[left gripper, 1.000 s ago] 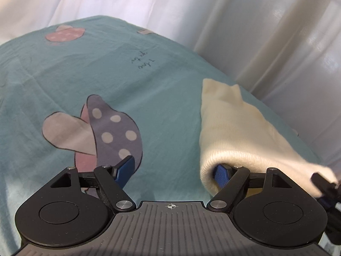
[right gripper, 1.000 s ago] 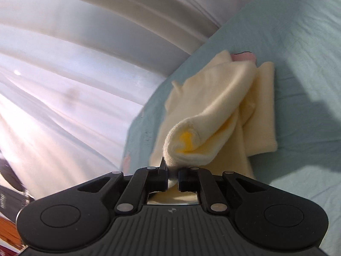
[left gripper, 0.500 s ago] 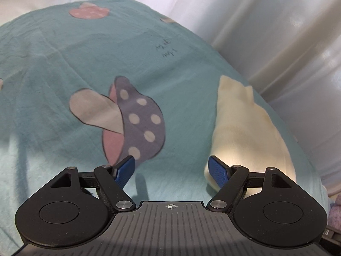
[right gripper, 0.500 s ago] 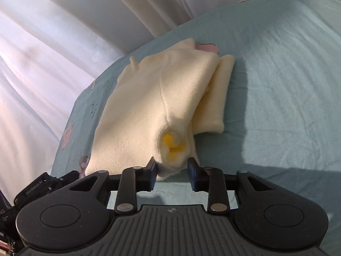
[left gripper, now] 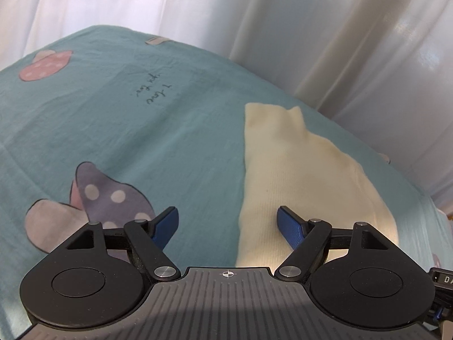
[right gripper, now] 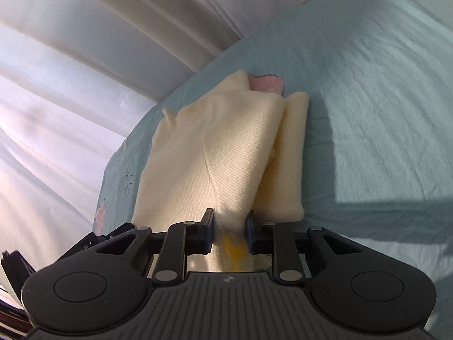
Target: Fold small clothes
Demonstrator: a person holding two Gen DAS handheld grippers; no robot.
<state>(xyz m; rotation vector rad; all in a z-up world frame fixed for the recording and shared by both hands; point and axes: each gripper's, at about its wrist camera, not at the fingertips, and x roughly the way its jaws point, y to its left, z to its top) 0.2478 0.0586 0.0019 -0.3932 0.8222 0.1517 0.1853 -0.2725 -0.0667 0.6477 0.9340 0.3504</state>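
Right hand-held gripper (right gripper: 229,228) just closing, pinching cream garment (right gripper: 226,153), left hand-held gripper (left gripper: 228,223) wide, empty

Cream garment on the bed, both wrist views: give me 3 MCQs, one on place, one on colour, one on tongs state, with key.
1. Where does the cream garment lie?
A. on the teal bedsheet, near the edge by the white curtain
B. on a wooden floor
C. in a basket

2. What colour are the pads of the left tongs?
A. red
B. blue
C. white

3. What are the right tongs doing?
A. standing wide open over bare sheet
B. out of view
C. closed on a bunched fold of the garment, having just been closing

Key: 1 A, the garment rests on the sheet beside the curtain. 2 B, both pads show blue. 3 C, fabric is squeezed between the pads.
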